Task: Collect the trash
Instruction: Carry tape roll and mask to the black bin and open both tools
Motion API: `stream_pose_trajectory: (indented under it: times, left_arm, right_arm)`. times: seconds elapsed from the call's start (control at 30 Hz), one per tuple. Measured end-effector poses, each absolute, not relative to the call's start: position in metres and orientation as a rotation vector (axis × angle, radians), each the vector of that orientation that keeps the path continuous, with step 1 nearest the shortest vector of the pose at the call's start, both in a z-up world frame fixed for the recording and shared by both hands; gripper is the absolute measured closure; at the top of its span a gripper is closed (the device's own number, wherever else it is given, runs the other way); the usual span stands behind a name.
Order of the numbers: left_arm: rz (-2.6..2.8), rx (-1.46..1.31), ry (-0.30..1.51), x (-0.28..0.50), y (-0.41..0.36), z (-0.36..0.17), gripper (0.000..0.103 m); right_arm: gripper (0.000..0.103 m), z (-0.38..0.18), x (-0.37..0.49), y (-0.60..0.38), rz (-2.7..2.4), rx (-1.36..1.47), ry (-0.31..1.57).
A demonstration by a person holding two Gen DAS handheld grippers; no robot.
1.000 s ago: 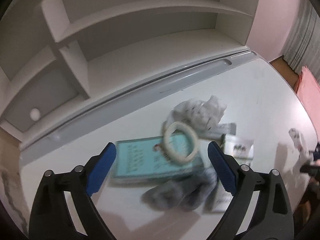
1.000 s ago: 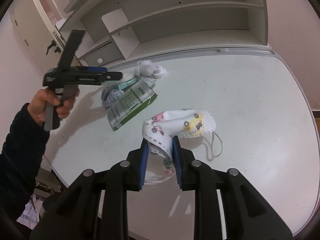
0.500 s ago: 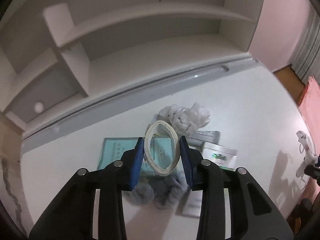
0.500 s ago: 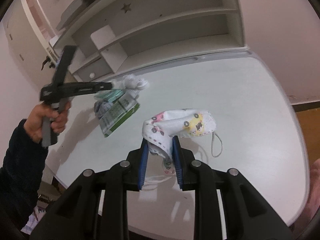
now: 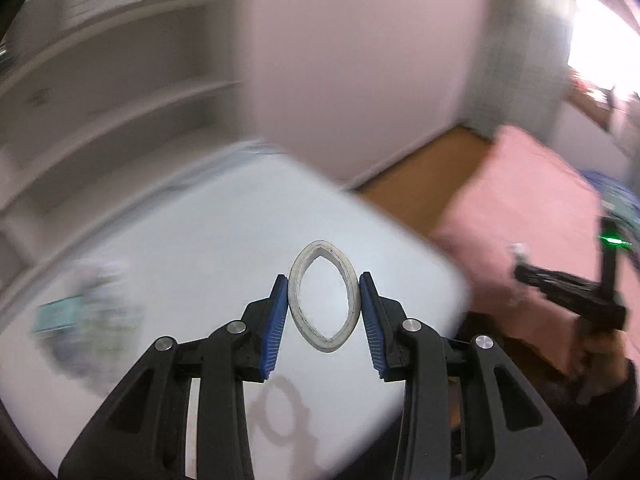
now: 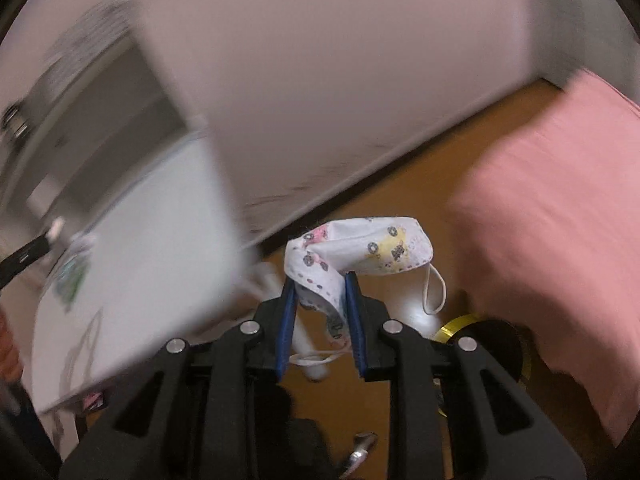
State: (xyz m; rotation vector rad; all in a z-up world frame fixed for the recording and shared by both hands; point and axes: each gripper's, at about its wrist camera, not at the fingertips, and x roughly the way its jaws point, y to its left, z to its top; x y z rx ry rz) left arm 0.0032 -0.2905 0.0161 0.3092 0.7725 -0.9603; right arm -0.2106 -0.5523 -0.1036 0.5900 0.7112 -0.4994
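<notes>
My left gripper [image 5: 323, 312] is shut on a white tape ring [image 5: 346, 280], squeezed into an oval and held above the right part of the white desk [image 5: 200, 240]. My right gripper [image 6: 320, 300] is shut on a patterned face mask [image 6: 360, 246], whose ear loop [image 6: 434, 292] dangles over the wooden floor beyond the desk's edge. A blurred heap of trash [image 5: 84, 312] lies at the desk's left. In the left wrist view the right gripper [image 5: 568, 296] shows at the far right, in a person's hand.
A pink bed [image 6: 560, 208] fills the right side beyond a strip of wooden floor [image 6: 400, 184]. A dark round bin with a gold rim [image 6: 504, 344] stands on the floor just below the mask. White shelves [image 5: 100, 100] rise behind the desk.
The left gripper closed on the tape ring, lifted it off the heap and swung right. The right gripper carried the mask off the desk, out over the floor by the bed.
</notes>
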Motion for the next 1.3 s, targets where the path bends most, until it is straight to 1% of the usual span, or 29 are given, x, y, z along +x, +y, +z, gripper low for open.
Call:
stream_pose_trajectory:
  times: [0.13,0.2,0.27,0.43,0.6,0.8,0.97,1.03,1.07,1.1,1.23,1.3]
  left_arm:
    - [-1.157,0.346,0.809,-0.056,-0.366,-0.011,0.068]
    - [-1.220,0.367,0.833,-0.080,-0.401,-0.033,0.068]
    - [-1.285,0.390,0.894,-0.103,-0.439,-0.067,0.068]
    - [-1.304,0.491,0.976,-0.139,-0.502,-0.143,0.068]
    - [-1.331,0.530,1.069,-0.155,-0.540,-0.193,0.068]
    - [-1.355,0.534,1.117,-0.165,-0.567,-0.214,0.068]
    - [-1.388,0.516,1.121,-0.164,-0.574,-0.225,0.066]
    - [-1.398,0.517,1.127,-0.168,-0.577,-0.225,0.057]
    - [-1.397,0.517,1.119,-0.169,-0.579,-0.225,0.049]
    - [-1.395,0.517,1.111,-0.169,-0.579,-0.224,0.047]
    - [-1.386,0.514,1.100,-0.169,-0.576,-0.217,0.045]
    - [-1.382,0.509,1.086,-0.167,-0.571,-0.212,0.040]
  right_arm:
    - [0.079,-0.135,-0.272,-0.598,-0.718,0.638,0.755]
    - [0.079,-0.159,-0.299,-0.617,-0.786,0.697,0.785]
    - [0.079,-0.181,-0.316,-0.629,-0.831,0.734,0.825]
    - [0.079,-0.228,-0.339,-0.648,-0.841,0.844,0.921]
    - [0.079,-0.254,-0.344,-0.657,-0.846,0.895,0.989]
    - [0.079,-0.258,-0.344,-0.660,-0.826,0.939,0.965]
    - [0.079,-0.256,-0.350,-0.663,-0.827,0.951,0.946]
    - [0.079,-0.254,-0.350,-0.663,-0.827,0.952,0.943]
    - [0.079,-0.254,-0.351,-0.664,-0.828,0.950,0.943]
    - [0.079,-0.254,-0.352,-0.664,-0.828,0.949,0.943]
    - [0.079,-0.254,-0.353,-0.662,-0.829,0.948,0.943]
    - [0.079,-0.255,-0.351,-0.663,-0.823,0.948,0.948]
